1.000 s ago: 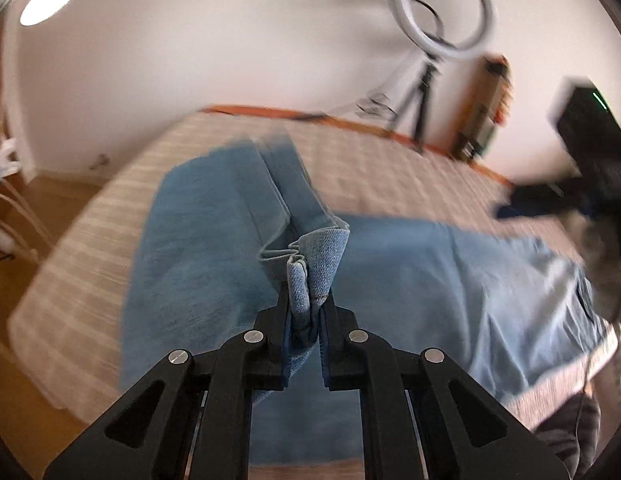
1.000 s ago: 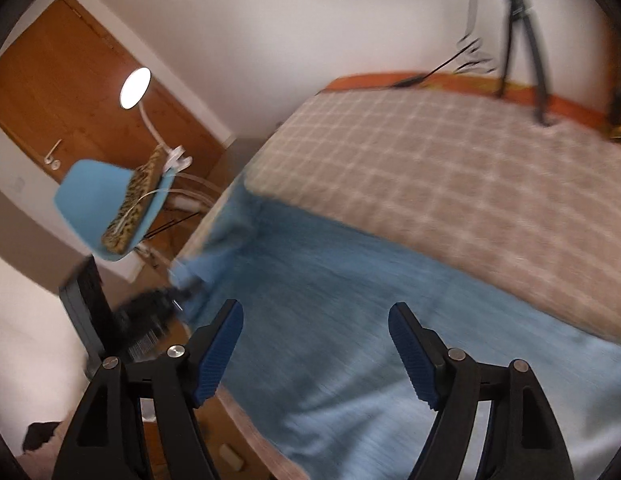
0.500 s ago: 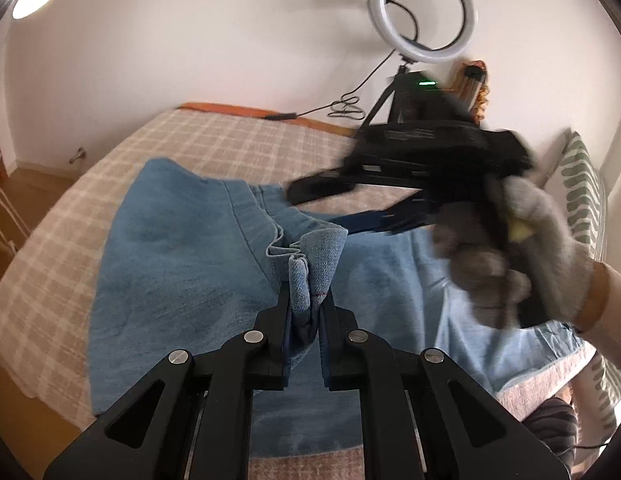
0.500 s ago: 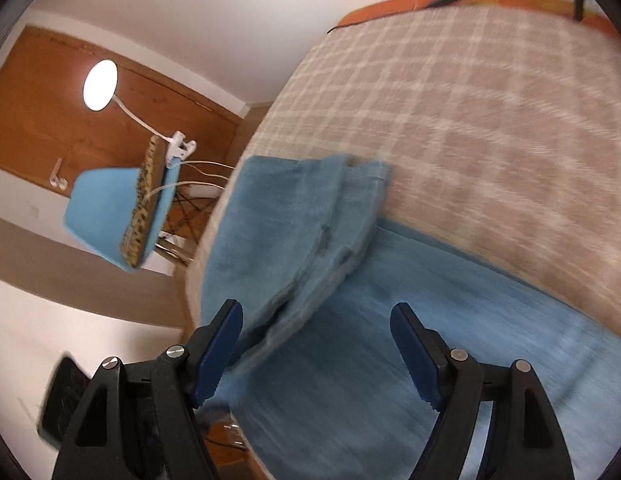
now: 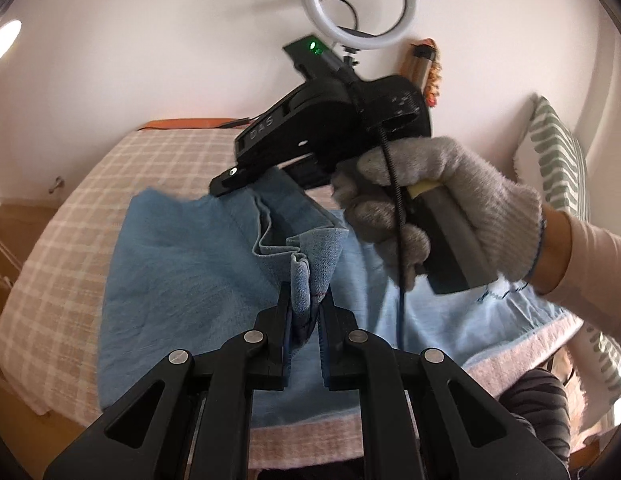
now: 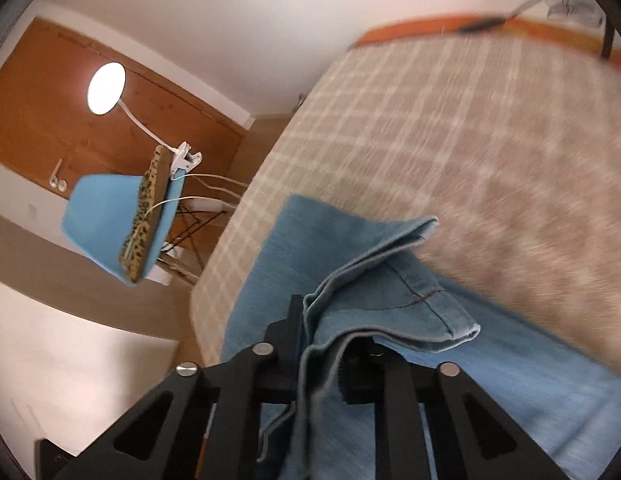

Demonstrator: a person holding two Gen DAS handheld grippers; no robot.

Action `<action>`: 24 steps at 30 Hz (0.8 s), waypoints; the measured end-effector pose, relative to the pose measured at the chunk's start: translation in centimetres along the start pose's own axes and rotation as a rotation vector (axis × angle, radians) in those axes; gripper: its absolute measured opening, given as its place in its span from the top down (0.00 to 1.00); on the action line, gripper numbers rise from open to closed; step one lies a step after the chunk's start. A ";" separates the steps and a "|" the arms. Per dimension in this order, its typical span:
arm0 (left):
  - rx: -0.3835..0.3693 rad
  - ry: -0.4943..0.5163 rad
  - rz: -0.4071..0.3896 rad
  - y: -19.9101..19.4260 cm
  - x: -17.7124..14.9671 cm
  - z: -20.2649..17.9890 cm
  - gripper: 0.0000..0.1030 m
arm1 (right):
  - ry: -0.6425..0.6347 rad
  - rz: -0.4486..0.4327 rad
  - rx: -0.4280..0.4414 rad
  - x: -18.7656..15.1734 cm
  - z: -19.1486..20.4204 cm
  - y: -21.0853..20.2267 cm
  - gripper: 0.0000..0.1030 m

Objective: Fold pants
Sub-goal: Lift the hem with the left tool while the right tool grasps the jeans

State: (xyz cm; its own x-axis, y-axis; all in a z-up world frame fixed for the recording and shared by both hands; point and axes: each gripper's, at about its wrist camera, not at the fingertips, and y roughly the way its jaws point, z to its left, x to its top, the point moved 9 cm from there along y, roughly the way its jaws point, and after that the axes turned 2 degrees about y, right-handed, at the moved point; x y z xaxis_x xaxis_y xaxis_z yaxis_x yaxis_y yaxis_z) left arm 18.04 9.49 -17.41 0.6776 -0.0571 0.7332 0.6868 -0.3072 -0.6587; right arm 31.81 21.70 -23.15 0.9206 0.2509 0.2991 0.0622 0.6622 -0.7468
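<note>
Light blue denim pants [image 5: 182, 264] lie spread on a bed with a beige checked cover [image 5: 70, 220]. My left gripper [image 5: 306, 300] is shut on a bunched fold of the denim, lifted a little off the bed. A gloved hand [image 5: 450, 200] holds my right gripper [image 5: 230, 178] over the far part of the pants. In the right wrist view, the right gripper [image 6: 322, 332] has its jaws closing, with the doubled hem edges of the pants [image 6: 390, 300] pinched between them. Cloth hides its right pad.
The bed's left edge [image 6: 214, 280] drops to a wooden floor beside a blue chair [image 6: 110, 216] with a clamped lamp [image 6: 106, 88]. A ring light [image 5: 358, 4] stands by the far wall. A striped pillow [image 5: 558, 168] lies at the right.
The right gripper swung over the pants to the leg ends and went from wide open to closed on the hems. The left gripper rose slightly with its fold.
</note>
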 end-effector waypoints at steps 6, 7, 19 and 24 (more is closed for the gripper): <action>-0.045 0.057 0.007 -0.3 0.8 -4.1 0.91 | -0.029 -0.074 -0.052 0.0 -0.8 -6.1 0.94; -0.054 0.062 0.007 -0.5 0.9 -4.7 0.91 | -0.029 -0.080 -0.057 -0.3 -1.1 -6.9 0.94; -0.138 0.092 0.053 0.3 0.1 -11.1 0.91 | 0.048 -0.124 -0.092 -4.6 -7.1 -13.1 0.94; -0.154 0.080 0.097 1.7 -1.1 -12.1 0.91 | 0.089 -0.113 -0.089 -6.4 -9.8 -13.7 0.89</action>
State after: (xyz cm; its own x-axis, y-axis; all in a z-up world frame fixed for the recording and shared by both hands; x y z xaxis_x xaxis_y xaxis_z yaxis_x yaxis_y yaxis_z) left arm 15.28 -2.44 -17.28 0.7115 -0.1674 0.6824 0.5663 -0.4383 -0.6980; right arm 28.85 4.07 -20.67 0.9363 0.1121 0.3328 0.1971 0.6165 -0.7623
